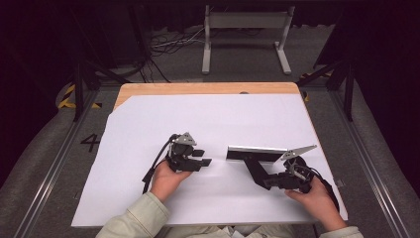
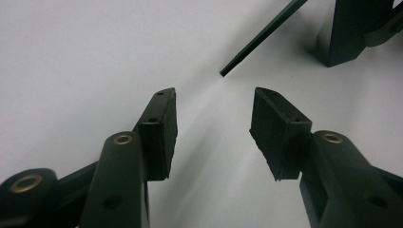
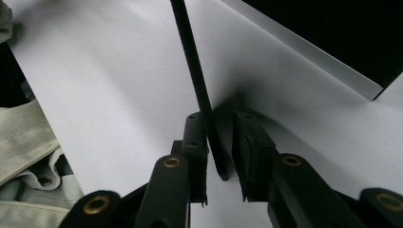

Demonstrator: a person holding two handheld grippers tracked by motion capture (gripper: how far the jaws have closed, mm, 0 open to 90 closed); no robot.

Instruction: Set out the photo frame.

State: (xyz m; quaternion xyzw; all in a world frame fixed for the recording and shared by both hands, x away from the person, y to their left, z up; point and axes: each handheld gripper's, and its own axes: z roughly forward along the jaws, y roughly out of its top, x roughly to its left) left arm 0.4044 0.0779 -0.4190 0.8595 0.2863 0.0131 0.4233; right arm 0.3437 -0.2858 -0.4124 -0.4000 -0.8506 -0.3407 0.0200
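Looking down, high view: my left gripper (image 1: pixel 203 157) sits left of centre with its jaws apart on nothing, pointing right at the black stand (image 1: pixel 255 157), which lies just right of centre on the white sheet (image 1: pixel 148 119)
Right gripper, high view: my right gripper (image 1: pixel 270 182) reaches in from the lower right to the stand's dark leg, probably to steady or let go of it while the left waits its turn
Left gripper view: fingertips (image 2: pixel 164 126) spread wide with bare sheet between them; the thin bar (image 2: pixel 259 38) of the stand ends in the upper middle, apart from the jaws, and its thick foot (image 2: pixel 347 33) shows at the upper right
Right gripper view: a thin black strip (image 3: pixel 199 90) runs from the top centre down between my pads (image 3: pixel 195 142); it lies against the left one with a gap to the right one, so the grip looks loosened, not clamped
Surface: white paper sheet over a wooden table (image 1: pixel 208 88), its bare edge at the top
Room: dark, grey floor, cables (image 1: pixel 168 44) and a pale metal frame (image 1: pixel 245 34) at the top, a beige sleeve (image 1: pixel 133 218) at the bottom
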